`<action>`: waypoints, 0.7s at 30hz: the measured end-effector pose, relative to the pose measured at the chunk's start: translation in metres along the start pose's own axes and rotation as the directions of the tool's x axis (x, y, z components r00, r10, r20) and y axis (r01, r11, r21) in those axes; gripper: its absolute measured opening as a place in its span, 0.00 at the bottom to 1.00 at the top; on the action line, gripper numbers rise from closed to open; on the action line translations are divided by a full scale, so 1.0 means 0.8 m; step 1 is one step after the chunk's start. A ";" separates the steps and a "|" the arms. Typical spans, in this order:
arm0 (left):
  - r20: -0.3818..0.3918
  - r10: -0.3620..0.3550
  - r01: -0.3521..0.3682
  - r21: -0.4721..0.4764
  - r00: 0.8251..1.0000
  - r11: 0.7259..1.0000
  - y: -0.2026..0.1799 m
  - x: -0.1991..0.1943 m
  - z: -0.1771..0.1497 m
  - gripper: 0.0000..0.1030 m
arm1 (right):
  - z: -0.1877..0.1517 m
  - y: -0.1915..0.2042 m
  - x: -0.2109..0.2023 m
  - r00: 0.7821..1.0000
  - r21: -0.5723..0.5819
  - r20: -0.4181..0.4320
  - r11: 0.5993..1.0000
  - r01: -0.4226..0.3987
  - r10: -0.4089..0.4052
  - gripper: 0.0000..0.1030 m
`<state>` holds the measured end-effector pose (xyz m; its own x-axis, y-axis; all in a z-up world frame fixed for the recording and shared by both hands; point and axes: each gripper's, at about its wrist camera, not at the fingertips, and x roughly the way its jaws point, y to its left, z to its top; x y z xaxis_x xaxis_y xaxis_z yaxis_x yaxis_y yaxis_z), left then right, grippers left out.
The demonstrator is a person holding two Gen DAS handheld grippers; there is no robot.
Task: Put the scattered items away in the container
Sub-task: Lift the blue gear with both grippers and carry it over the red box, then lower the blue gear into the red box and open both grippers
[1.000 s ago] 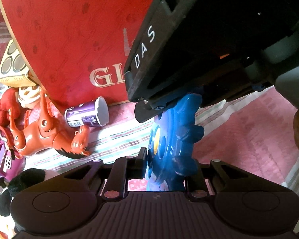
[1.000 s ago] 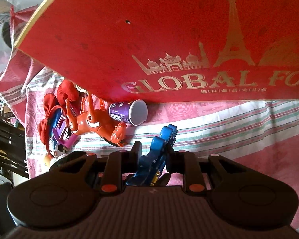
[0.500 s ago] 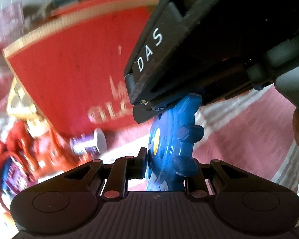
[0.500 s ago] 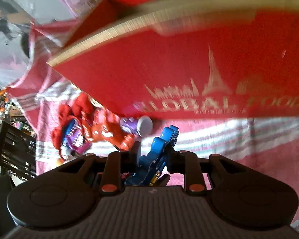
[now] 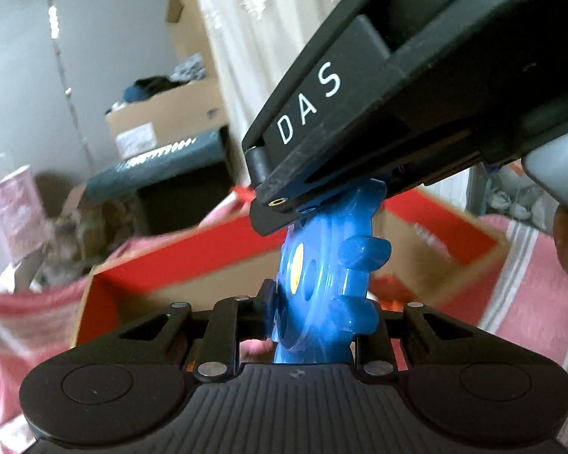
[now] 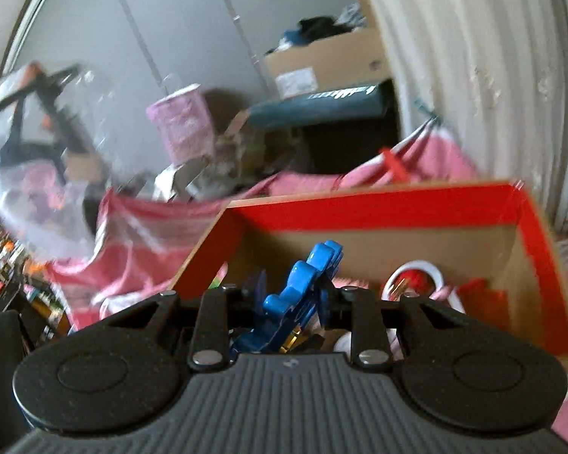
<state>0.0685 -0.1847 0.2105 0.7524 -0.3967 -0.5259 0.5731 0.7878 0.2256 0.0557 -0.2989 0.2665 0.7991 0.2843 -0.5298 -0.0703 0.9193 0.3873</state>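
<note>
A pink striped cloth (image 6: 140, 227) covers the surface under an open red cardboard box (image 6: 378, 204). Both the left gripper (image 5: 314, 302) and the right gripper (image 6: 295, 295) are clamped on one blue knobbed plastic toy (image 5: 322, 283), held above the box's near edge.

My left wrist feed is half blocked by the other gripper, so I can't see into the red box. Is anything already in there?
Observer: Yes. The right wrist view shows a white-rimmed round item with red inside, lying toward the right side of the red box.
Operator: Is the right gripper really gripping the blue toy?
Observer: Yes. The right gripper is shut on the blue toy, whose toothed edge sticks up between the fingers.
Operator: Is the toy over the opening?
Observer: It looks level with the near wall, by the box's left corner; the gripper hides what is below.
</note>
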 end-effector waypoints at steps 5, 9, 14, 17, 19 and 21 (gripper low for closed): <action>-0.025 -0.059 0.058 -0.003 0.998 0.998 -0.010 0.061 0.046 0.25 | 0.058 -0.056 0.025 0.999 0.011 -0.035 1.000 0.027 -0.026 0.30; -0.065 -0.140 0.138 -0.035 0.988 0.990 -0.029 0.102 0.070 0.27 | 0.074 -0.089 0.052 0.992 -0.051 -0.073 0.994 0.101 -0.105 0.29; -0.165 -0.133 0.124 -0.061 0.977 0.990 -0.042 0.163 0.071 0.62 | 0.071 -0.129 0.086 0.979 -0.108 -0.155 0.988 0.113 -0.129 0.38; -0.191 -0.049 0.039 -0.058 0.980 0.998 -0.045 0.180 0.067 0.94 | 0.068 -0.146 0.099 0.978 -0.100 -0.178 0.991 0.087 -0.104 0.79; -0.197 -0.040 0.025 -0.081 0.980 0.996 -0.042 0.184 0.065 0.98 | 0.066 -0.149 0.095 0.984 -0.133 -0.112 0.983 0.125 -0.141 0.93; -0.232 -0.040 0.018 -0.099 0.972 0.995 -0.036 0.190 0.061 0.98 | 0.067 -0.153 0.095 0.984 -0.166 -0.079 0.976 0.142 -0.157 0.93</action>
<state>0.1823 -0.2911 0.1642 0.6329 -0.3080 -0.7104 0.5511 0.8236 0.1339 0.1566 -0.4042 0.2192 0.7502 0.1576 -0.6421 -0.0544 0.9826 0.1776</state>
